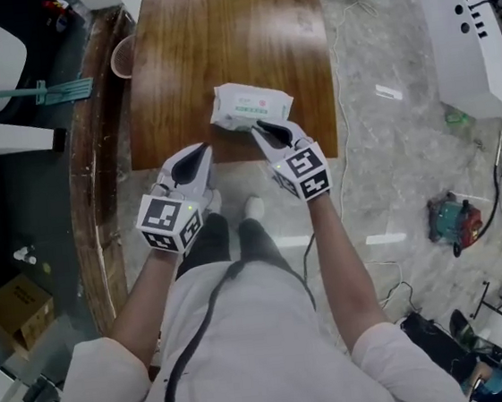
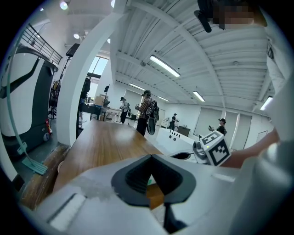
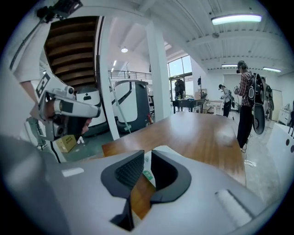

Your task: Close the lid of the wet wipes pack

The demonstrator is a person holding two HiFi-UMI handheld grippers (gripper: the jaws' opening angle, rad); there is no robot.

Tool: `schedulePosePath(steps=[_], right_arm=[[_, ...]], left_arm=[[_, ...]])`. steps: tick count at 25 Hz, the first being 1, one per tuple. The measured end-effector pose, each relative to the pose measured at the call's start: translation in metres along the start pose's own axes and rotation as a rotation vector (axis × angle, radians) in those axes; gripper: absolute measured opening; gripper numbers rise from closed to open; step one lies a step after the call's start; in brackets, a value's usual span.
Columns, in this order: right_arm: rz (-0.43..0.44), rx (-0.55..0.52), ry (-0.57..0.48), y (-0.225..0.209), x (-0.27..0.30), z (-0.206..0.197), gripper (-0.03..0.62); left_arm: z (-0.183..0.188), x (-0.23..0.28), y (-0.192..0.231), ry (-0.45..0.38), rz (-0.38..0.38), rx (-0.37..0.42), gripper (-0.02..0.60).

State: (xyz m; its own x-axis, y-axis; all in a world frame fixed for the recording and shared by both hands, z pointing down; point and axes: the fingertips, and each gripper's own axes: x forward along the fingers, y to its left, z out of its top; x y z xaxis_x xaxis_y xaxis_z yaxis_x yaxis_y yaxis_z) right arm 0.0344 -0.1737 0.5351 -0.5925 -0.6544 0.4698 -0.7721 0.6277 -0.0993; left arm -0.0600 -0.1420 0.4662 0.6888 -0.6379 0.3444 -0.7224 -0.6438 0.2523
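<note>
The wet wipes pack (image 1: 251,105), white with a green and pink label, lies near the front edge of the wooden table (image 1: 213,29). Its top looks flat from the head view; I cannot make out the lid's edge. My right gripper (image 1: 263,128) hovers at the pack's near edge. Its jaws stand a narrow gap apart with nothing pinched, and a strip of the pack (image 3: 148,173) shows through that gap in the right gripper view (image 3: 147,158). My left gripper (image 1: 203,149) is held left of the pack, over the table's front edge, with its tips together and empty (image 2: 150,158).
A pale bowl (image 1: 122,57) sits at the table's left edge. A white cabinet (image 1: 466,36) and a red tool (image 1: 452,222) are on the floor to the right, a cardboard box (image 1: 16,308) to the left. People stand far beyond the table (image 2: 147,110).
</note>
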Motion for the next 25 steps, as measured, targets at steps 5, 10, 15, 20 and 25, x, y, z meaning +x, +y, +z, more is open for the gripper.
schedulePosePath(steps=[5, 10, 15, 20, 25], right_arm=[[-0.032, 0.1, -0.115, 0.004, -0.037, 0.018, 0.012], [-0.079, 0.106, -0.174, 0.009, -0.07, 0.033, 0.009], [-0.111, 0.1, -0.235, 0.017, -0.097, 0.048, 0.008], [-0.132, 0.079, -0.27, 0.031, -0.119, 0.06, 0.009], [-0.149, 0.083, -0.295, 0.042, -0.135, 0.063, 0.008]], left_arm=[[0.017, 0.001, -0.015, -0.023, -0.02, 0.02, 0.002], [0.035, 0.0, -0.031, -0.046, -0.048, 0.049, 0.002], [0.056, -0.007, -0.044, -0.079, -0.069, 0.071, 0.002], [0.069, -0.015, -0.051, -0.103, -0.08, 0.089, 0.003], [0.073, -0.023, -0.053, -0.109, -0.08, 0.096, 0.002]])
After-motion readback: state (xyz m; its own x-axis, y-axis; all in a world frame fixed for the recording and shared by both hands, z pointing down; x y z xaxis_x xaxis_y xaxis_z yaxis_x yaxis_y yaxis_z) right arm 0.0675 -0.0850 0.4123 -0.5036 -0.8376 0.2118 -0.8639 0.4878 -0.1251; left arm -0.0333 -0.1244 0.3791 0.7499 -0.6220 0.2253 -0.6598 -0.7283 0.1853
